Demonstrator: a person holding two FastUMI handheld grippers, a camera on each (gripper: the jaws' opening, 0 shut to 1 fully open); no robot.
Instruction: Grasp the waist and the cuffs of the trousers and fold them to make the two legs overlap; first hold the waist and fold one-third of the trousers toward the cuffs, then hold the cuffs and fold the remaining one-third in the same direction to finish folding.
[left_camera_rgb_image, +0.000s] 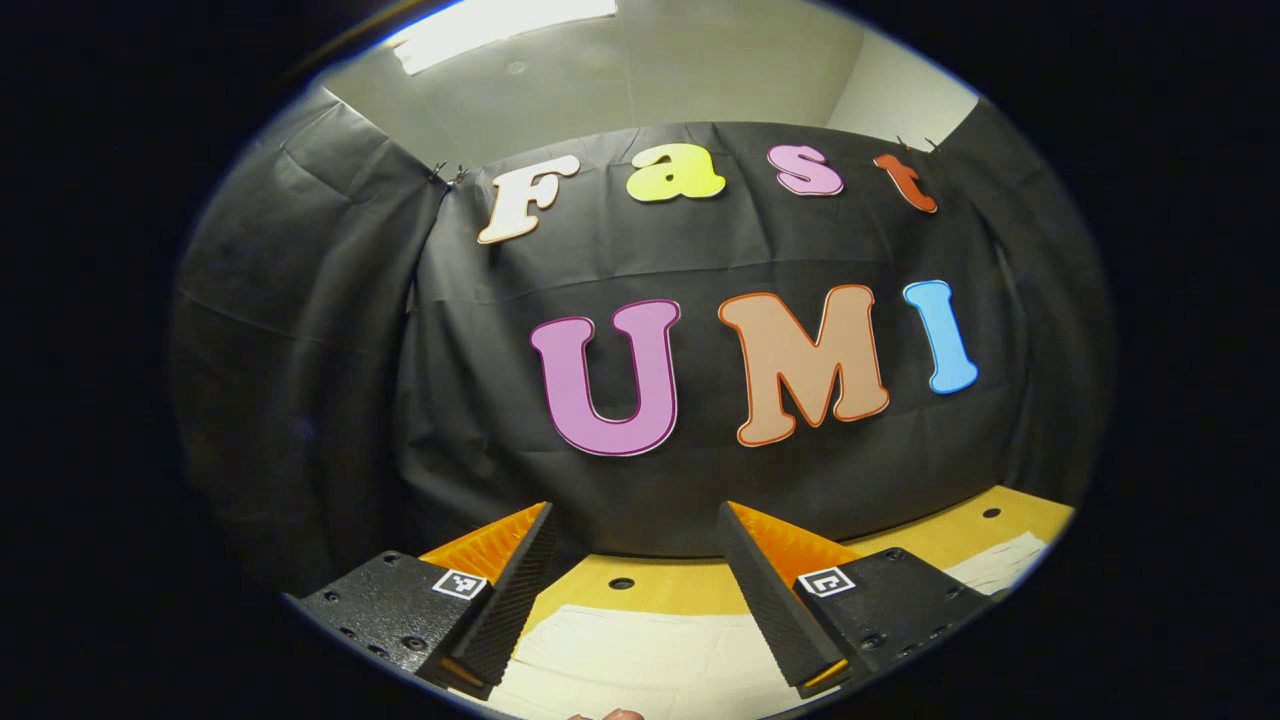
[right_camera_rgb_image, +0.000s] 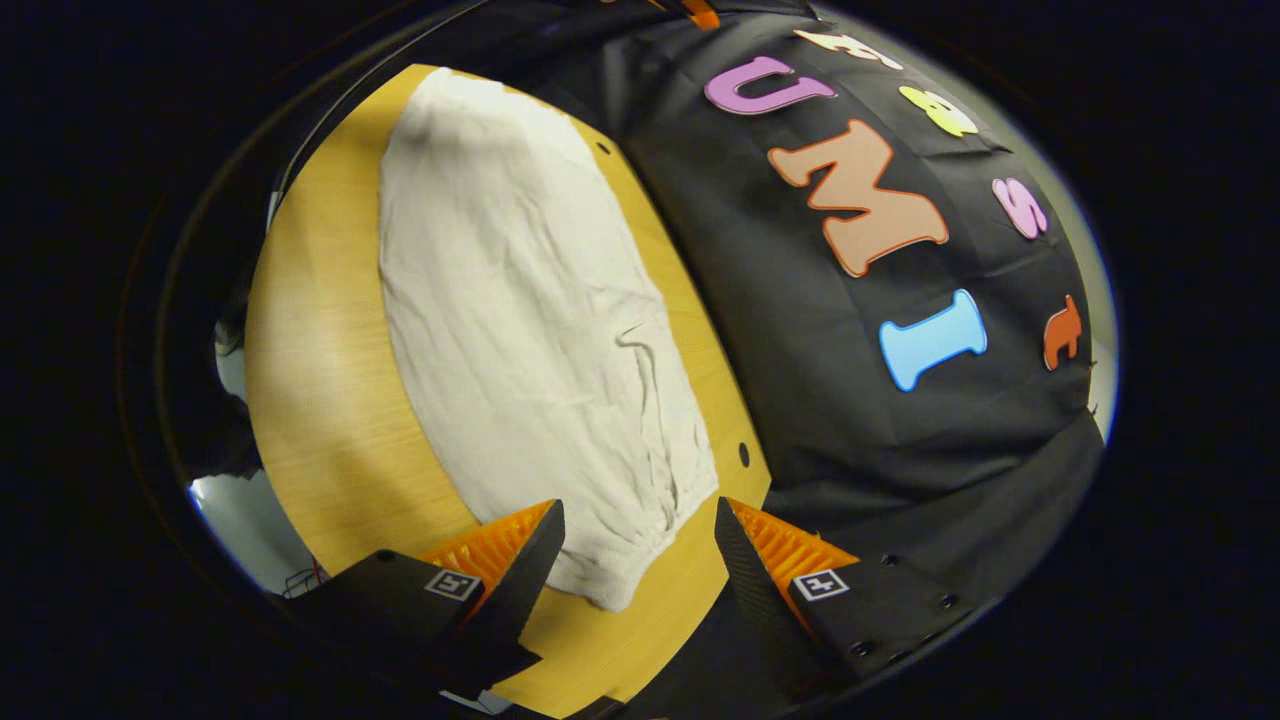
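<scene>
Cream-white trousers (right_camera_rgb_image: 530, 320) lie flat and lengthwise on the wooden table (right_camera_rgb_image: 320, 400) in the right gripper view, their gathered end (right_camera_rgb_image: 640, 540) nearest the camera. My right gripper (right_camera_rgb_image: 635, 585) hangs open above that end, its fingers (right_camera_rgb_image: 525, 580) apart and touching nothing. In the left gripper view the trousers (left_camera_rgb_image: 640, 660) show as pale cloth low down on the table (left_camera_rgb_image: 660, 585). My left gripper (left_camera_rgb_image: 635, 610) is open above it, holding nothing and facing the booth wall.
The black cloth wall (left_camera_rgb_image: 700, 450) stands right behind the table's far edge. Small round holes (left_camera_rgb_image: 621, 583) dot the tabletop near that edge. Another pale strip of cloth (left_camera_rgb_image: 1000, 560) lies at the right. A fingertip (left_camera_rgb_image: 610, 714) peeks in at the bottom.
</scene>
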